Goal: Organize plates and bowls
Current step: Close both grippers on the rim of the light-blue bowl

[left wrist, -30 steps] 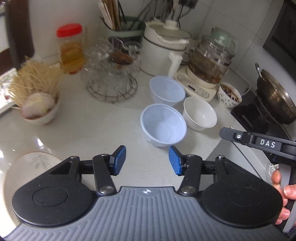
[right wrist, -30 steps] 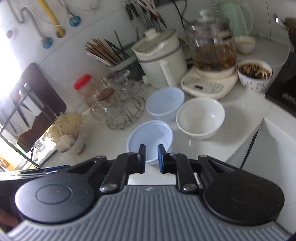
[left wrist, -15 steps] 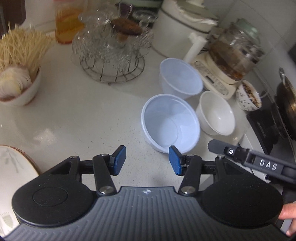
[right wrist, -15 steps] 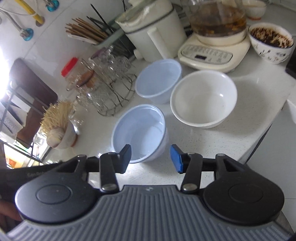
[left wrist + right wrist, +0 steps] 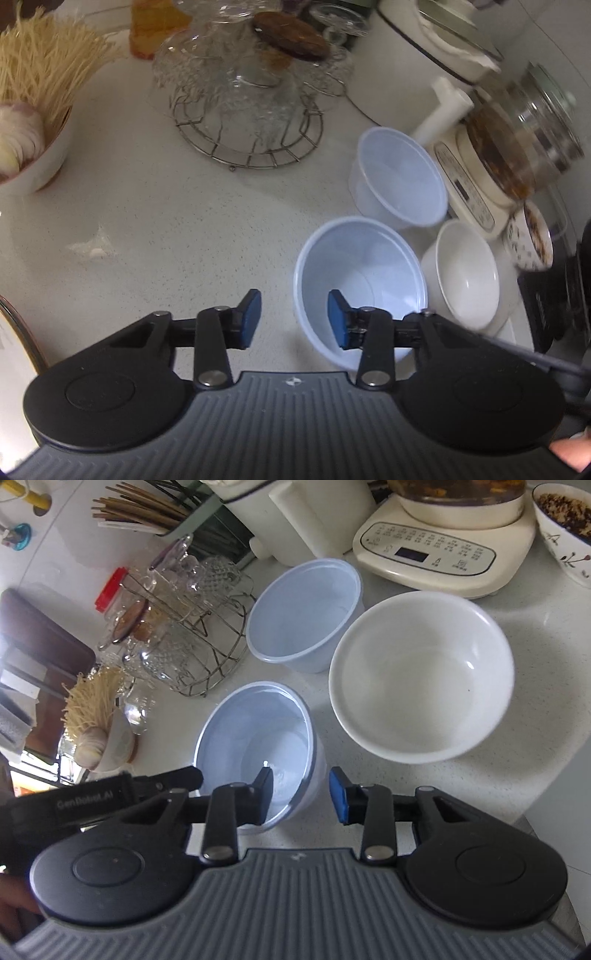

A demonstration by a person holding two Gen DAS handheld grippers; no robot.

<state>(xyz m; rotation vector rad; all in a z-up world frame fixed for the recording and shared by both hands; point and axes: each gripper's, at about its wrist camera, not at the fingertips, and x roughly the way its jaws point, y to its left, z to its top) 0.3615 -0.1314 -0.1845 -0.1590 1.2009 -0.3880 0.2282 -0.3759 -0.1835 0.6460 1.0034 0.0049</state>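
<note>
1. Left gripper [image 5: 294, 318]: jaws partly apart and closing; the near rim of the near pale-blue plastic bowl [image 5: 364, 266] stands between the blue pads, the right pad inside the bowl, the left outside. Pads not seen pressing the wall.
2. Right gripper [image 5: 301, 794]: jaws partly apart and closing; its left pad sits inside the same bowl [image 5: 255, 738], its right pad outside over the countertop [image 5: 461, 786]. Contact cannot be told.
3. Near bowl: upright, mouth up, on the white countertop; round, no long axis.
4. Second pale-blue bowl [image 5: 304, 614]: upright, just behind the first.
5. White ceramic bowl [image 5: 421, 675]: upright, just beside both blue bowls.
6. Surroundings: wire rack of glassware [image 5: 251, 103] behind; cream appliance base [image 5: 443, 550]; patterned bowl with dark contents [image 5: 565, 524]; bowl of dry noodles [image 5: 33, 92]; plate edge [image 5: 14, 354] at far left.
</note>
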